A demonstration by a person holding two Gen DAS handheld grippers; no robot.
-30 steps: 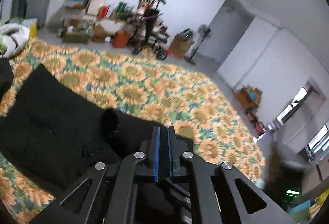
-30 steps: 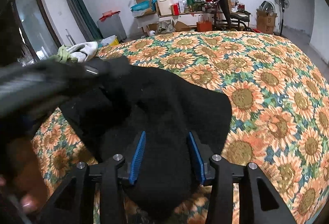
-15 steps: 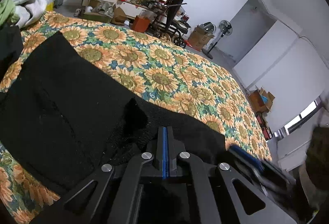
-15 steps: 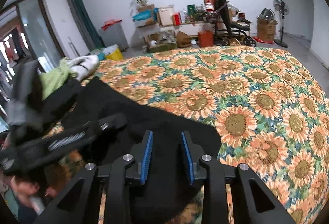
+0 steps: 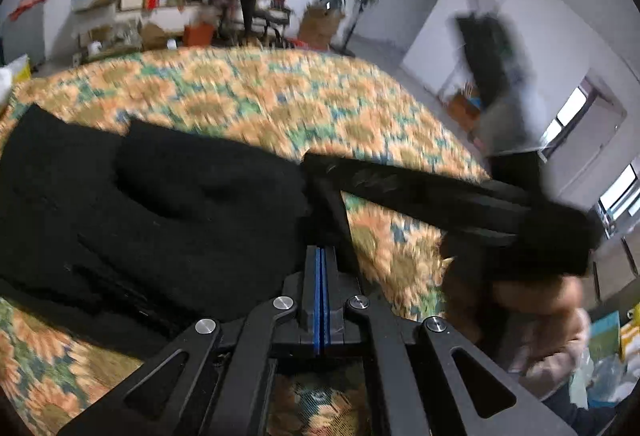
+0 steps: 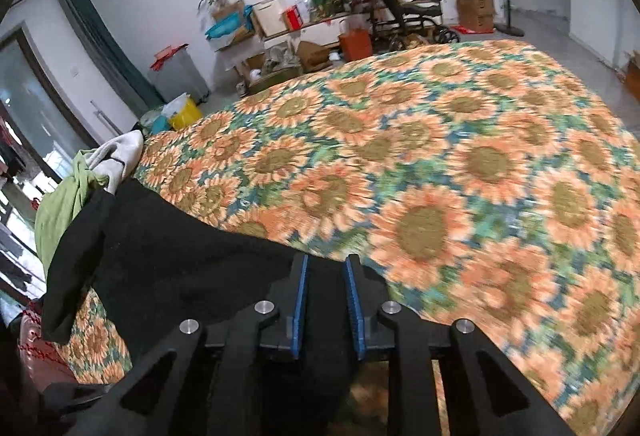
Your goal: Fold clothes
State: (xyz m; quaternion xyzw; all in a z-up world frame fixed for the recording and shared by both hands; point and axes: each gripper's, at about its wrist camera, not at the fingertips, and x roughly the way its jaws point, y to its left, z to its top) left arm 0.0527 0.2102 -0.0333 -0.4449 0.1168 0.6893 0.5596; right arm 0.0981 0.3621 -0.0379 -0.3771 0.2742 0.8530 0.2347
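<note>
Left wrist view: left gripper (image 5: 321,256) clenched; right gripper (image 6: 325,278) parted over black garment (image 5: 160,203) at bedspread (image 6: 440,163) edge; bunching likely.

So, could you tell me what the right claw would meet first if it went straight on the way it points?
Probably the black garment: the right claw stands open right at its edge on the sunflower bedspread. Depth is unclear.

Two low wrist views close over the sunflower bedspread (image 6: 440,163), both facing one cluttered wall.
</note>
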